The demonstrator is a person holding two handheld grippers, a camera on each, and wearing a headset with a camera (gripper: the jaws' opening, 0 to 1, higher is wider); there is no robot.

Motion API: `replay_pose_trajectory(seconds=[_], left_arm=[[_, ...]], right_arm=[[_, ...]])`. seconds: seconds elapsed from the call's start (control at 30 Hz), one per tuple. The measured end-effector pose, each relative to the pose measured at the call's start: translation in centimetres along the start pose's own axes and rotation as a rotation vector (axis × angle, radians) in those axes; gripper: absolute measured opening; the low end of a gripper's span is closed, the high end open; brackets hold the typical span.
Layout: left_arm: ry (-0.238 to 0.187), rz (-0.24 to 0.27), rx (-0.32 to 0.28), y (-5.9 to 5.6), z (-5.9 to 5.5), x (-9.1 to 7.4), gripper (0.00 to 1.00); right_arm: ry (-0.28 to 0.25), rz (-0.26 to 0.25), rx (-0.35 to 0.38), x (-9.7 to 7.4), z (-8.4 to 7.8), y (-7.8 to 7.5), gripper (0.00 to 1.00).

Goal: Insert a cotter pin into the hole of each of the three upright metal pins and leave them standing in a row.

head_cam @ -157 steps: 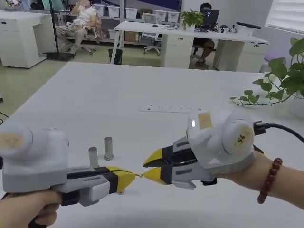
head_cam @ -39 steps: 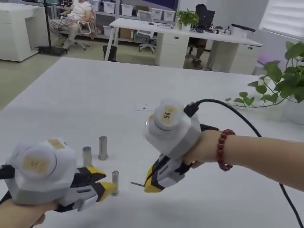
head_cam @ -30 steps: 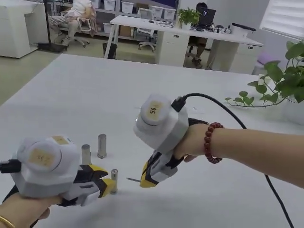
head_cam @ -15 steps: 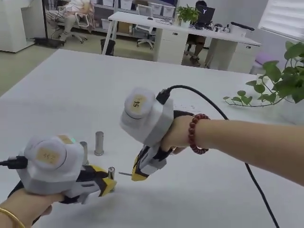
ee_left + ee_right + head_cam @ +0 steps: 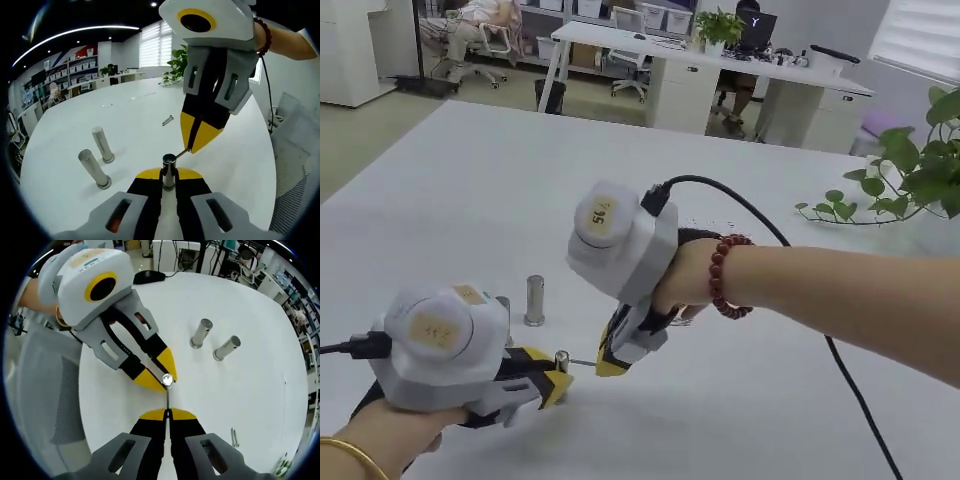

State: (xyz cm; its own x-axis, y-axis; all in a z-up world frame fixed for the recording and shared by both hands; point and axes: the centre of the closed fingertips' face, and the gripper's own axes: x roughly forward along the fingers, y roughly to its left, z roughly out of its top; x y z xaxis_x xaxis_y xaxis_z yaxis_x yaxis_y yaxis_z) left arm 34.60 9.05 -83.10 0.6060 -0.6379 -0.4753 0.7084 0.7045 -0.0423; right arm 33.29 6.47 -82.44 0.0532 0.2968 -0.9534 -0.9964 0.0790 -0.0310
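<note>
Low on the left of the head view, my left gripper (image 5: pixel 556 376) is shut on a short upright metal pin (image 5: pixel 561 361), which stands on the white table (image 5: pixel 740 400). My right gripper (image 5: pixel 609 366) is shut on a thin cotter pin (image 5: pixel 583 362) whose tip touches the top of that pin. In the left gripper view the held pin (image 5: pixel 168 170) rises between the yellow jaws and the cotter pin (image 5: pixel 181 152) meets its top from the right. Two more metal pins (image 5: pixel 102 145) (image 5: pixel 94 169) stand free to the left. The right gripper view shows the cotter pin (image 5: pixel 168 399) reaching the pin's top (image 5: pixel 167 379).
A spare cotter pin (image 5: pixel 167 120) lies on the table beyond the grippers. The right gripper's black cable (image 5: pixel 850 385) trails over the table to the right. A leafy plant (image 5: pixel 910 170) stands at the table's right edge. Desks and seated people fill the room behind.
My right gripper has carried the cotter pin leftward, from a gap beside the held metal pin to touching its top. The left gripper has kept its hold on the pin.
</note>
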Motion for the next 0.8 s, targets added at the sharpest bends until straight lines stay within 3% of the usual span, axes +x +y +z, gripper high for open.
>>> replay_pose_trajectory(seconds=[0.27, 0.33, 0.6, 0.8], left_arm=[[0.009, 0.084, -0.013, 0.0, 0.0, 0.0, 0.07], [0.002, 0.104, -0.061, 0.2, 0.0, 0.0, 0.07], [-0.003, 0.126, -0.064, -0.2, 0.0, 0.2, 0.07], [-0.007, 0.127, -0.06, -0.8, 0.1, 0.4, 0.07]], right_arm=[[0.018, -0.012, -0.029, 0.1, 0.1, -0.3, 0.03], [0.017, -0.014, -0.03, 0.1, 0.0, -0.3, 0.03], [-0.018, 0.0, -0.026, -0.3, 0.6, -0.2, 0.03], [-0.021, -0.003, -0.08, 0.1, 0.9, 0.0, 0.03]])
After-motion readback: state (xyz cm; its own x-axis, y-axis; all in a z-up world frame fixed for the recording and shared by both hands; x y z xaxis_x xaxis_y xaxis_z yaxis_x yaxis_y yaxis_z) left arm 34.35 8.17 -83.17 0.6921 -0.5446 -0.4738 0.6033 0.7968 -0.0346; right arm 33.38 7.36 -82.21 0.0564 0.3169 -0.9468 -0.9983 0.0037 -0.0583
